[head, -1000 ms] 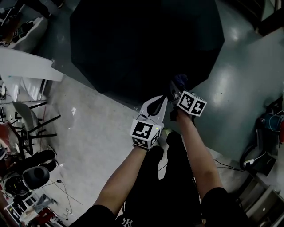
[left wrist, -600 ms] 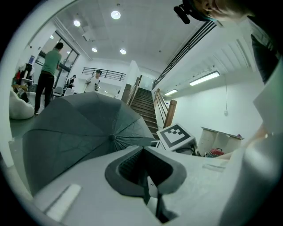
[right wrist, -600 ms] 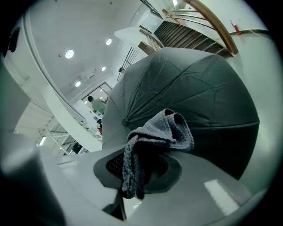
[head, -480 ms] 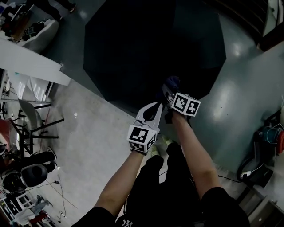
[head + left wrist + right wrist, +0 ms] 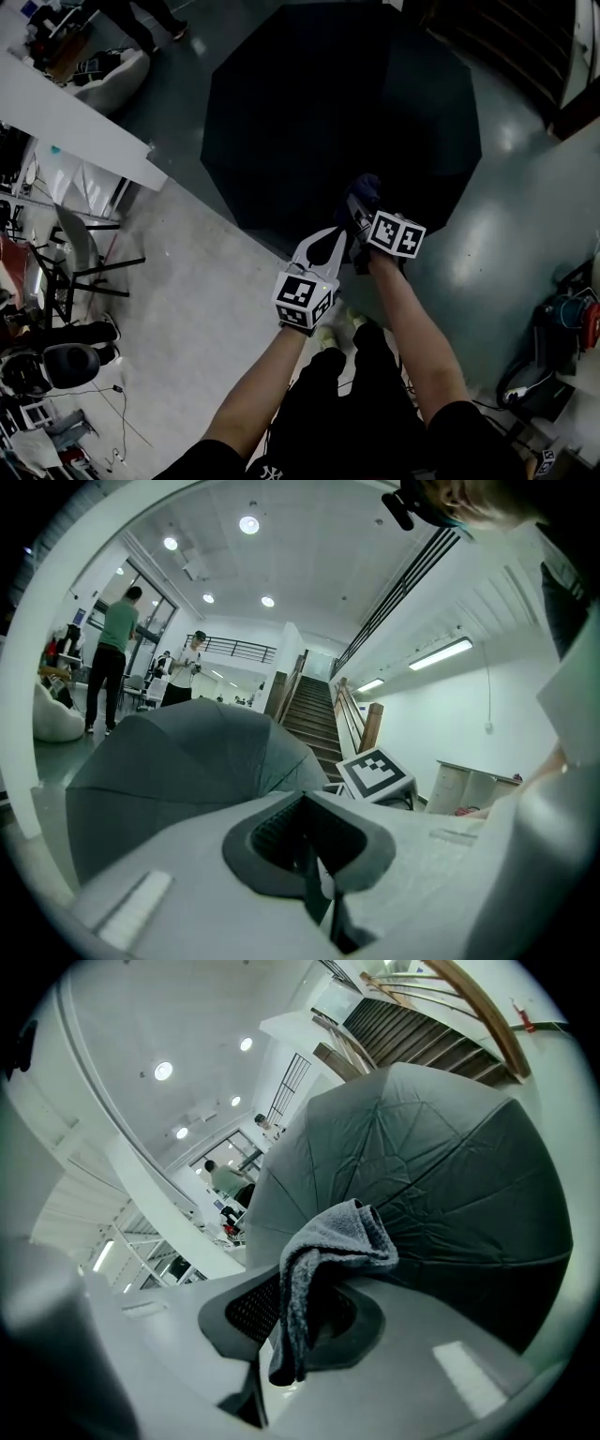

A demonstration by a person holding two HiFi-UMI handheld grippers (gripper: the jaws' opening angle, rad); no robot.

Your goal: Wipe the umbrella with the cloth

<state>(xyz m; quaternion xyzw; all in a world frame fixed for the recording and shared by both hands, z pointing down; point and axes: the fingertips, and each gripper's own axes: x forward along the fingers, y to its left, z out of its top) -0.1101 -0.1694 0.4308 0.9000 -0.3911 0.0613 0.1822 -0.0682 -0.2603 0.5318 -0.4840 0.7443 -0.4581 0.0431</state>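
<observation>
Standing open on the floor point(image 5: 525, 187), the black umbrella point(image 5: 337, 112) rested with its rounded outer side up, its panels running out from a crown that faced the ceiling. The shaft and handle were hidden under the fabric, so the long axis could only be read as roughly upright, slightly tipped. It filled the far part of the floor ahead of the person, mostly on the glossy green area, with its near rim along the border of the paler grey strip. The right gripper point(image 5: 356, 202) was clenched on a grey-blue cloth point(image 5: 366, 190), held at the umbrella's near rim. In the right gripper view the cloth point(image 5: 328, 1241) was pinched between the jaws, one fold bunched above them and a loose end hanging down, with the umbrella point(image 5: 431, 1166) just beyond; whether cloth and fabric touched could not be told. The left gripper point(image 5: 333, 234) hung just beside it, near the same rim, its jaws pressed together with nothing between them, pointing toward the umbrella point(image 5: 187, 761). A long white counter point(image 5: 84, 122) ran along the floor's left edge, and a chair point(image 5: 80, 253) stood below it, well apart from the umbrella. Cables point(image 5: 525, 384) and gear lay at the right edge. A staircase point(image 5: 314, 714) rose behind the umbrella, and two people point(image 5: 112, 658) stood far off to the left.
</observation>
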